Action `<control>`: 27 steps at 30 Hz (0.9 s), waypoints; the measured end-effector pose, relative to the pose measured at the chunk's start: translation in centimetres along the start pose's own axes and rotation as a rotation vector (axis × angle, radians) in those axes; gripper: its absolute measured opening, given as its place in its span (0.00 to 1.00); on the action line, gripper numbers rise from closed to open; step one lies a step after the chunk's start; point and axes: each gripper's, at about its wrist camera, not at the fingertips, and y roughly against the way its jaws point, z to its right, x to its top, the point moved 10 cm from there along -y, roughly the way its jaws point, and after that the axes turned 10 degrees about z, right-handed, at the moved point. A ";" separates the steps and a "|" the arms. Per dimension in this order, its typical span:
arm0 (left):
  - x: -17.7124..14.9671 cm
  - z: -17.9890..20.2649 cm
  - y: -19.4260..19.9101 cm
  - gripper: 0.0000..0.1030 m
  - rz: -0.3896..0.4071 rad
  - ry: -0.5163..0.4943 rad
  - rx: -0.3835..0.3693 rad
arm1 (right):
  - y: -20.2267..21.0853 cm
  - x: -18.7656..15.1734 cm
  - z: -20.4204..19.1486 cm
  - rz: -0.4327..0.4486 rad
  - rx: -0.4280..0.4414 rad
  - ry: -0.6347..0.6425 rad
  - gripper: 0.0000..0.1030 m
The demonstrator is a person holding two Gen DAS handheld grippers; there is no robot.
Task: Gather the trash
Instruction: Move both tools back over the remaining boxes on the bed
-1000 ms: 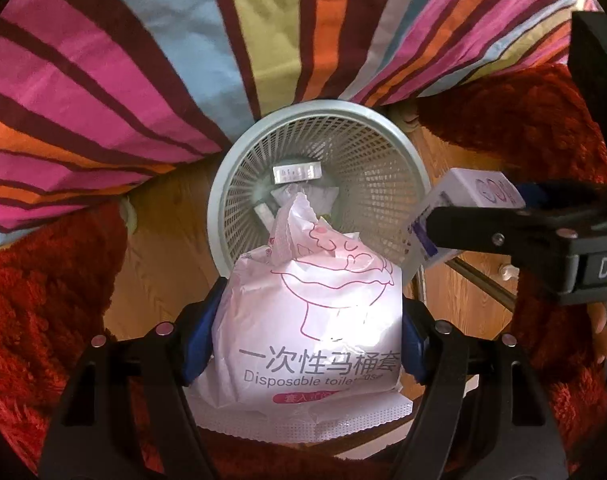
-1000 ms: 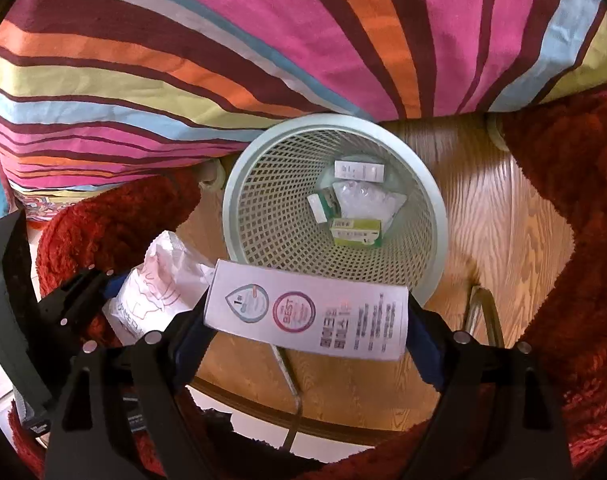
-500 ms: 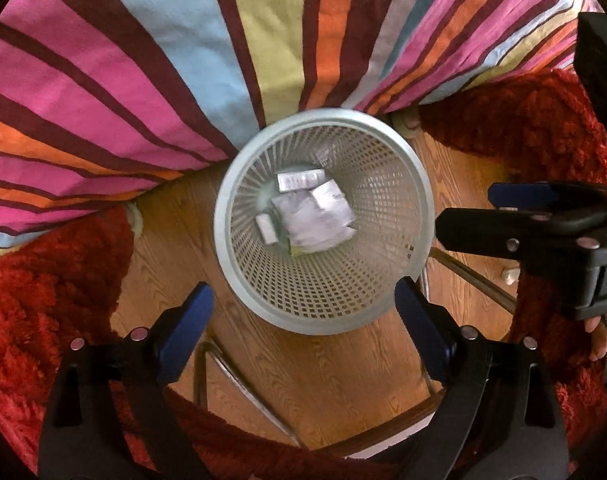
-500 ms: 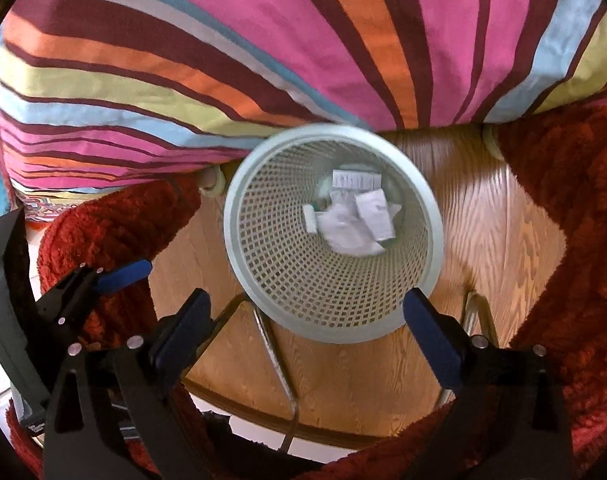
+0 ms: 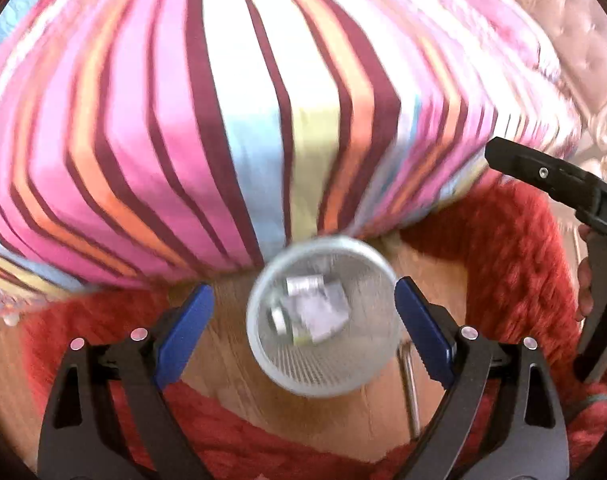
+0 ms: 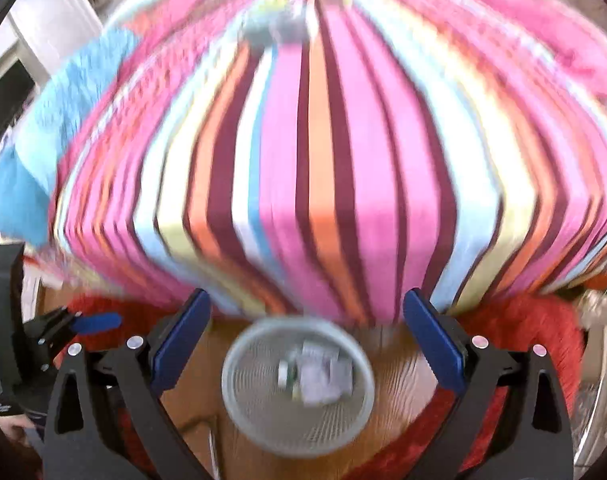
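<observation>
A pale mesh waste basket (image 5: pixel 355 376) (image 6: pixel 263 424) stands on the wood floor beside the bed. Several white packets and wrappers (image 5: pixel 311 312) (image 6: pixel 319 376) lie at its bottom. My left gripper (image 5: pixel 303 324) hangs high above the basket, open, with nothing between its blue pads. My right gripper (image 6: pixel 305 338) is likewise open and empty above the basket. The right gripper shows in the left wrist view at the right edge (image 5: pixel 559 188), and the left gripper shows at the left edge of the right wrist view (image 6: pixel 83 322). Both views are blurred by motion.
A bed with a striped pink, orange and maroon cover (image 5: pixel 223 120) (image 6: pixel 323 160) fills the upper half. A red shaggy rug (image 5: pixel 503 260) (image 6: pixel 523 320) lies around the basket. A blue fluffy cloth (image 6: pixel 43 140) is on the bed's left. A metal leg (image 5: pixel 409 392) crosses the floor.
Both grippers opened and let go of the toilet-seat-cover packet and the white box, which now lie in the basket. Both hands then rose, so the basket looks smaller and more bed shows.
</observation>
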 end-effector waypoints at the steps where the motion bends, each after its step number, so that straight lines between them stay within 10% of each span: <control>1: 1.0 -0.2 0.5 0.87 0.026 -0.005 0.006 | 0.2 1.2 0.0 0.039 -0.008 -0.002 0.90; 11: 13.7 -4.3 1.1 0.87 0.199 -0.046 0.082 | -1.5 9.1 -2.2 0.239 -0.051 0.042 0.90; 27: 27.5 -7.5 -4.1 0.87 0.319 -0.033 0.012 | -7.3 14.8 -4.4 0.311 -0.107 0.126 0.90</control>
